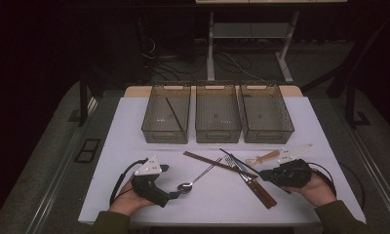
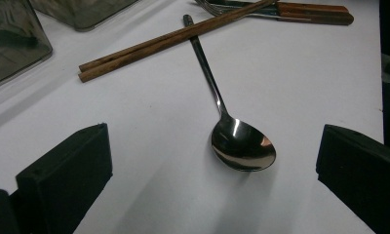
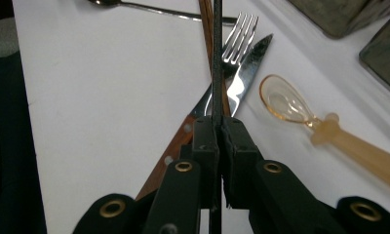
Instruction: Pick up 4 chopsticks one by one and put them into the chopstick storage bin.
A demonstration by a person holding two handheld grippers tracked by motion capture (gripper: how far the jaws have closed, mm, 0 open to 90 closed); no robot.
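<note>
On the white table my left gripper (image 1: 176, 194) (image 2: 210, 146) stands open, its jaws on either side of the bowl of a steel spoon (image 1: 185, 187) (image 2: 243, 146) lying flat. The spoon's handle runs under a pair of brown chopsticks (image 1: 207, 162) (image 2: 173, 39). My right gripper (image 1: 261, 174) (image 3: 218, 131) is shut on the end of a thin black chopstick (image 1: 234, 158) (image 3: 216, 58). That chopstick lies over a fork (image 3: 239, 34) and a wood-handled knife (image 1: 257, 189) (image 3: 246, 73). An amber plastic spoon (image 1: 263, 157) (image 3: 285, 100) lies just beyond them.
Three smoky clear bins stand in a row at the back: left bin (image 1: 165, 135), middle bin (image 1: 218, 135), right bin (image 1: 268, 135). One black chopstick (image 1: 175, 113) lies in the left bin. The table's front edge runs just below both hands.
</note>
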